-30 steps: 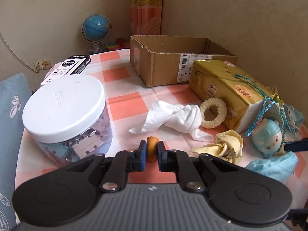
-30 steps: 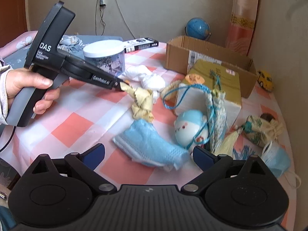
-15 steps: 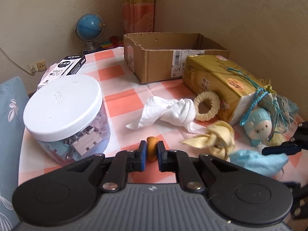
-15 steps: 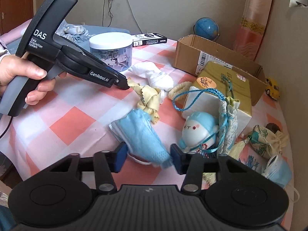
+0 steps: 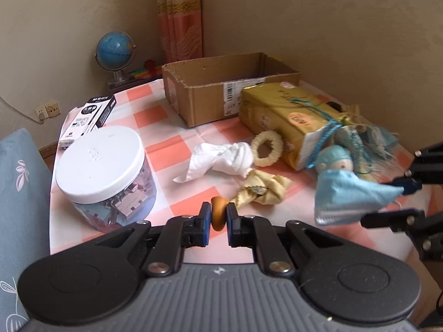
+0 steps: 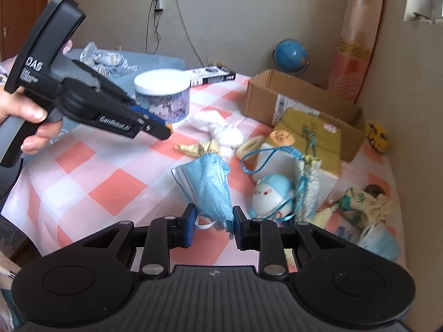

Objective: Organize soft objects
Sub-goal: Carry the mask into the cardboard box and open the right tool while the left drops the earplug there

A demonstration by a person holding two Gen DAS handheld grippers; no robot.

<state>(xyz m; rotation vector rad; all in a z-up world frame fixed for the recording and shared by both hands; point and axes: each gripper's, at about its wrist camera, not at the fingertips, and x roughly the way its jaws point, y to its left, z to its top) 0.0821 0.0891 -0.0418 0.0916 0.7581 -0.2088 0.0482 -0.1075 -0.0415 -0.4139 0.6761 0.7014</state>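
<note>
A blue face mask [image 6: 207, 185] hangs above the checked tablecloth [image 6: 110, 182], and my right gripper [image 6: 214, 222] is shut on its lower end. In the left wrist view the same mask [image 5: 351, 196] hangs at the right from the right gripper [image 5: 401, 202]. My left gripper [image 5: 217, 220] is shut on a small orange piece [image 5: 217, 213] and hovers above the table, held by a hand [image 6: 25, 110]. Just beyond its tips lie a crumpled yellow cloth [image 5: 263, 191], a white cloth [image 5: 221, 160] and a cream scrunchie [image 5: 267, 148].
An open cardboard box [image 5: 210, 94] stands at the back, with a yellow tissue pack [image 5: 285, 110] in front of it. A blue-capped doll [image 6: 272, 193], a floral pouch [image 6: 365, 202] and another mask [image 6: 379, 240] lie to the right. A white-lidded jar [image 5: 102, 171] stands at the left.
The right gripper's jaws closed on the blue mask and lifted it off the table. The left gripper rose and drew back from the yellow cloth, which stays on the table.
</note>
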